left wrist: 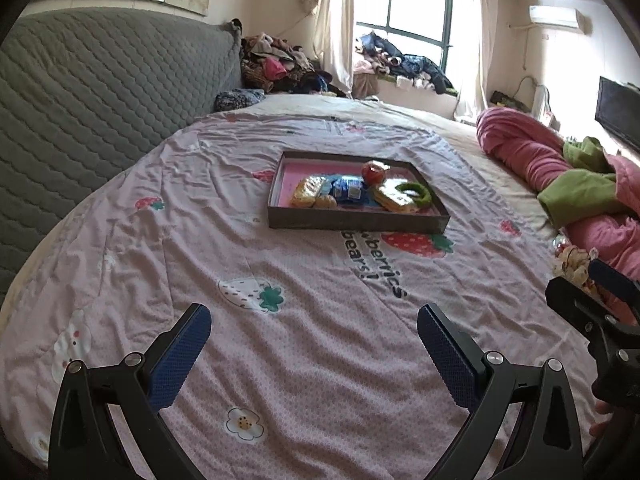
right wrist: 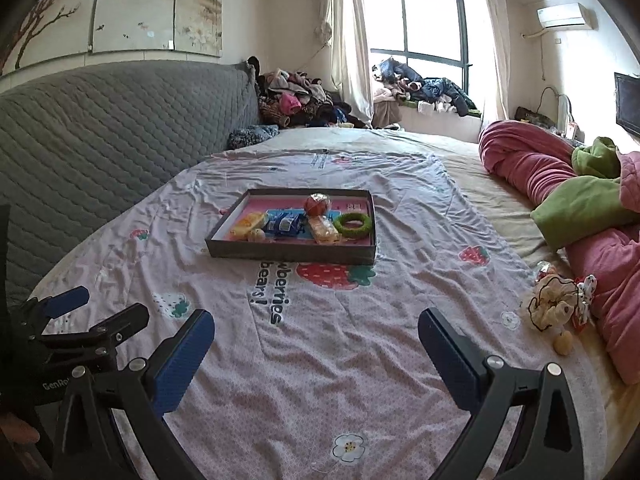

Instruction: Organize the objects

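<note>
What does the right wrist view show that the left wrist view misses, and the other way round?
Only the right wrist view shows the small round beige item lying loose by the cream scrunchie, and the painted wall panels. Only the left wrist view shows the right tool from outside. Both show the tray with the green ring and red ball, and open tools.

grey quilted headboard (right wrist: pixel 100 128) | pink duvet (right wrist: pixel 528 164) | clothes heap (right wrist: pixel 296 100) | window (right wrist: pixel 432 24)

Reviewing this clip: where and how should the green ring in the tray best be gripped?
Probably from above, pinching the green ring across its near band, one finger inside the hole. It lies flat in the tray, whose walls block a sideways approach. The right gripper stands open.
</note>
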A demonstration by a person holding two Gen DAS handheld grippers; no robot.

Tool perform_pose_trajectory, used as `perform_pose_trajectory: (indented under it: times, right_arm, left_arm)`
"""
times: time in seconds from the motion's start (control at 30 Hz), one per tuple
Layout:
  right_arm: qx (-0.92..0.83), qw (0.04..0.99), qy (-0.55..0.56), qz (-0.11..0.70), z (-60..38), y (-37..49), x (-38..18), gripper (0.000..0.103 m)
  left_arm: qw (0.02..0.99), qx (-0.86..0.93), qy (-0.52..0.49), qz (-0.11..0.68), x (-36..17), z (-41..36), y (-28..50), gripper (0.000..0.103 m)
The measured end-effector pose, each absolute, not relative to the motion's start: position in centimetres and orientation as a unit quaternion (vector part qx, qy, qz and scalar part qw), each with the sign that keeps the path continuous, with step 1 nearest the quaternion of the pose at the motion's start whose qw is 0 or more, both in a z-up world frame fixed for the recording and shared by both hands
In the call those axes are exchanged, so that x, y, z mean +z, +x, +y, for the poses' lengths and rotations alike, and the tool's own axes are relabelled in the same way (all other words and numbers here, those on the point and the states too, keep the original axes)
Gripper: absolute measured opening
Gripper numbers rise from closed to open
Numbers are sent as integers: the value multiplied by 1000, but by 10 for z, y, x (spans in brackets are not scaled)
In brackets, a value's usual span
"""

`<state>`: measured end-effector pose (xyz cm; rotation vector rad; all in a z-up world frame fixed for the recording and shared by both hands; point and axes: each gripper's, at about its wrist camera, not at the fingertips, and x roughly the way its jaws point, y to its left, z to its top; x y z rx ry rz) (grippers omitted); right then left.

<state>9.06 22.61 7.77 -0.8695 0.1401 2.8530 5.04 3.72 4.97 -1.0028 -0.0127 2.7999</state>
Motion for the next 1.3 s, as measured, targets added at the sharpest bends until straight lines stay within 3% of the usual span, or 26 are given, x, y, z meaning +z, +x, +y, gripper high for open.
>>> perform_pose_trajectory:
  times: [1.3]
  right_arm:
    - [918, 83, -383, 58, 247, 48, -3, 103]
  left_arm:
    - [66, 913, -401, 11, -19, 45, 8, 103]
